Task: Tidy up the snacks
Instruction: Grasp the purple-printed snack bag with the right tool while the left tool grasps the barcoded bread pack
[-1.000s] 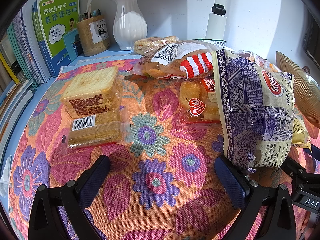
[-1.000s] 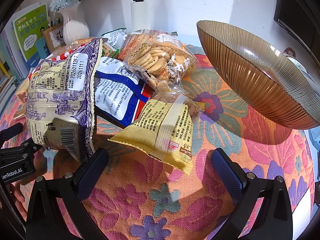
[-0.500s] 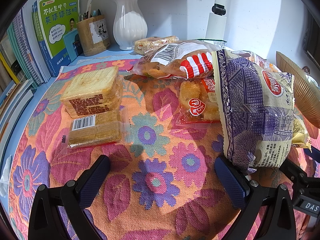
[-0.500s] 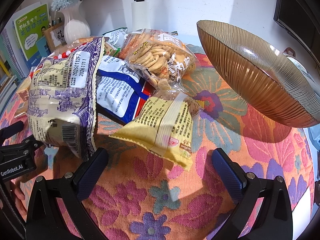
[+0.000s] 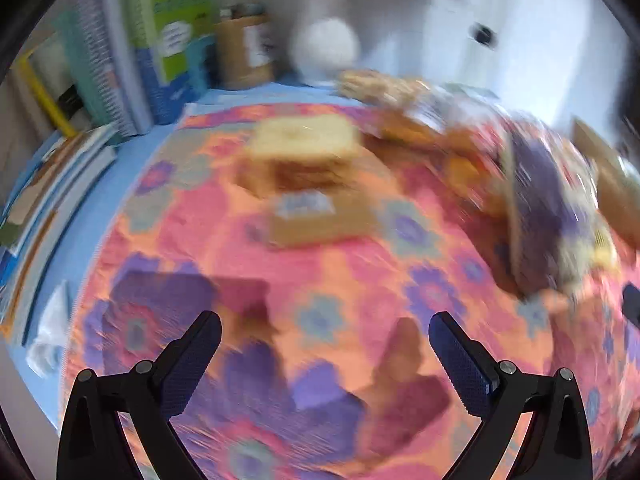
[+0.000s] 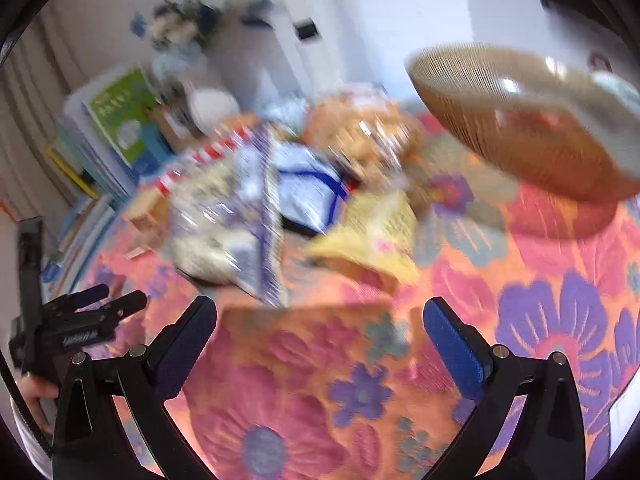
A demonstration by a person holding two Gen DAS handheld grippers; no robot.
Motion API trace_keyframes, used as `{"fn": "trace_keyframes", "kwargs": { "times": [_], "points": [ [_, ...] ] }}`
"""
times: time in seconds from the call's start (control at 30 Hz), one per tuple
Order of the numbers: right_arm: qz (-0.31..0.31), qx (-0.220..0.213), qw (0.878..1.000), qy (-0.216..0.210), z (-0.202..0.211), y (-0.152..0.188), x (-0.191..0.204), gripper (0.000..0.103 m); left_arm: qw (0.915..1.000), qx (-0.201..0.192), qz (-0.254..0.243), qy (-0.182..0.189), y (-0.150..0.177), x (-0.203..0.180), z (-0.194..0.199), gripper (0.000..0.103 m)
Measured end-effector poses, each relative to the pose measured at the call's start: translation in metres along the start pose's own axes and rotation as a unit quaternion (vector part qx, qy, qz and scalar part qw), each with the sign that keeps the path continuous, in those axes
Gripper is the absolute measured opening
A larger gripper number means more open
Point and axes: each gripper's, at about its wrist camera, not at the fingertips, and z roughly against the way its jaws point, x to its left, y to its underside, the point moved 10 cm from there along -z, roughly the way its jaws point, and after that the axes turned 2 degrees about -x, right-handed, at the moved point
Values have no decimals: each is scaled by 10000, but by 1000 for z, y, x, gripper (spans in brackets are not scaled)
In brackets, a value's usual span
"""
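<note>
Both views are motion-blurred. My left gripper [image 5: 325, 352] is open and empty above the floral cloth, well short of the wrapped bread slices [image 5: 308, 148] and the flat cake pack [image 5: 320, 220]. A purple-and-white snack bag [image 5: 540, 216] stands at the right. My right gripper [image 6: 320, 336] is open and empty, short of that purple bag [image 6: 228, 216], a yellow snack pack [image 6: 372, 232], a blue-and-white bag [image 6: 308, 188] and a cracker bag [image 6: 360, 128]. The ribbed brown bowl [image 6: 520, 120] is at the upper right. The left gripper also shows at the left of the right wrist view [image 6: 96, 304].
Books [image 5: 132, 48], a brown pen holder [image 5: 246, 52] and a white vase [image 5: 324, 46] line the back and left edges. The floral cloth [image 5: 320, 300] covers the round table, with blue tabletop [image 5: 100, 208] at its left.
Both grippers have pulled back and up from the snacks, which now look smaller and farther. The left view has swung left. Both stay open and empty.
</note>
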Motion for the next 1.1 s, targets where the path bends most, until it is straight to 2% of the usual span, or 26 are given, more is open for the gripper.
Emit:
{"fn": "trace_keyframes", "kwargs": {
  "times": [0.07, 0.17, 0.27, 0.37, 0.47, 0.57, 0.7, 0.8, 0.83, 0.87, 0.9, 0.97, 1.0, 1.1],
  "points": [
    [262, -162, 9994, -157, 0, -9, 20, 103, 9997, -18, 239, 39, -14, 14, 0, 103],
    [225, -166, 9985, -478, -9, -17, 47, 103, 9985, -100, 486, 222, -41, 23, -3, 103],
    [172, -171, 9982, -554, -28, -28, 65, 103, 9985, -57, 447, 305, -55, 17, -13, 103],
    [-6, -135, 9980, -615, -40, -29, 69, 103, 9983, 90, 467, 325, -53, 15, -29, 103],
    [-138, -158, 9985, -502, -55, -28, 67, 103, 9978, 263, 486, 366, -43, 9, -44, 103],
    [-222, -45, 9979, -609, -63, -25, 66, 103, 9996, 66, 256, 78, -42, 2, -49, 103],
    [-312, 16, 9975, -640, -67, -25, 65, 103, 9995, -186, 183, -188, -40, -3, -51, 103],
    [-404, -68, 9960, -791, -62, -24, 63, 103, 9992, -247, 200, -223, -38, -3, -50, 103],
    [-384, -133, 9951, -905, -59, -25, 65, 102, 9990, -307, 226, -214, -38, -3, -48, 98],
    [-320, -233, 9939, -1026, -54, -25, 68, 95, 9987, -418, 249, -120, -39, -3, -43, 89],
    [-249, -334, 9932, -1084, -48, -25, 70, 79, 9983, -531, 251, 23, -41, -5, -39, 63],
    [-142, -413, 9904, -1309, -42, -25, 77, 50, 9978, -592, 270, 142, -41, -7, -36, 62],
    [-159, -369, 9881, -1486, -42, -23, 79, 49, 9976, -609, 293, 170, -42, -7, -36, 62],
    [-229, -404, 9866, -1567, -40, -23, 79, 46, 9959, -737, 384, 345, -45, -6, -31, 61]
  ]
}}
